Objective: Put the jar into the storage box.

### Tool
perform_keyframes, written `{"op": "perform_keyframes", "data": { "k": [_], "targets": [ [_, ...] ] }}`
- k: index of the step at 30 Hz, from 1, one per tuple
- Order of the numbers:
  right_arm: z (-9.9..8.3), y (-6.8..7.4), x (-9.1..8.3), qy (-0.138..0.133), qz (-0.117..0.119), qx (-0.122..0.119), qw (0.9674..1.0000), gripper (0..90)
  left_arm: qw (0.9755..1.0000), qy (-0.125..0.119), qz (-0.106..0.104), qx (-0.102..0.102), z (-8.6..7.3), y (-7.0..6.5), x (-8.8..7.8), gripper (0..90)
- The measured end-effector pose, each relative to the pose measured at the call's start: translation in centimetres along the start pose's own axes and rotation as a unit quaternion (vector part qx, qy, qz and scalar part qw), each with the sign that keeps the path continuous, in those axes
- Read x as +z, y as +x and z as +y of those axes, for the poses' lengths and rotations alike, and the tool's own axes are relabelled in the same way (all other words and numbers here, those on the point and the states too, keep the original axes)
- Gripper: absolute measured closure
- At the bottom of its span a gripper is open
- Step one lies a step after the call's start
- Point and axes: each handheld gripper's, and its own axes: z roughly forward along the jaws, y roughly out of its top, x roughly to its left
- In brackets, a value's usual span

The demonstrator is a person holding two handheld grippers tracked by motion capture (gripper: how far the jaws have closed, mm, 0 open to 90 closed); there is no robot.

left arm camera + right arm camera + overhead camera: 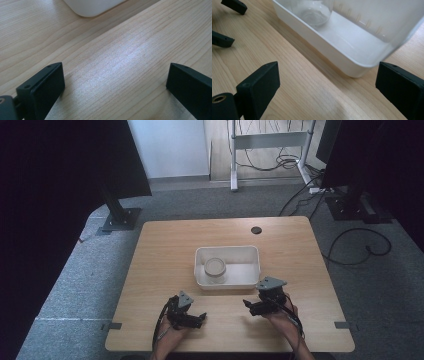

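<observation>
Jar (pixel 215 268): clear, with a pale round lid, upright in the left part of the white tray (pixel 251 251), ahead of both tongs and between them; in the right gripper view (pixel 313 11) seen through the near tray wall side, ahead and to the left.
Handling: probably glass or hard plastic, so stiff, smooth and slippery; fragile if glass; weight not possible to judge, looks empty.
Hold: best across the round body just under the lid, from above, with even pressure.
Tray: light plastic, thin rim (pixel 329 41), likely to slide on the table (pixel 160 265) if pushed.
Left gripper (pixel 196 318): jaws wide apart, holding nothing, low over bare wood, tray corner (pixel 92 7) ahead.
Right gripper (pixel 251 305): jaws wide apart, holding nothing, just before the tray's near wall.
Room: free wood on both sides of the tray; near table edge close behind the hands.
</observation>
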Motion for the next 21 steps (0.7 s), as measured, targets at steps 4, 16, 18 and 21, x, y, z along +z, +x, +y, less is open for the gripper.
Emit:
{"op": "perform_keyframes", "data": {
  "k": [4,16,18,21],
  "targets": [
    [-0.8,-0.1,-0.4,0.000,-0.004,0.001,1.0000,5.3,1.0000,0.000,0.000,0.000,0.0,0.0,0.0,1.5],
    [-3.0,-0.5,-1.6,0.003,-0.016,0.016,0.9997,5.3,1.0000,0.000,0.000,0.000,0.0,0.0,0.0,1.5],
    [-3.4,-0.6,-1.8,0.004,-0.020,0.019,0.9996,5.3,1.0000,0.000,0.000,0.000,0.0,0.0,0.0,1.5],
    [-4.0,-0.7,-2.1,0.007,-0.024,0.024,0.9994,5.3,1.0000,0.000,0.000,0.000,0.0,0.0,0.0,1.5]
  ]
}}
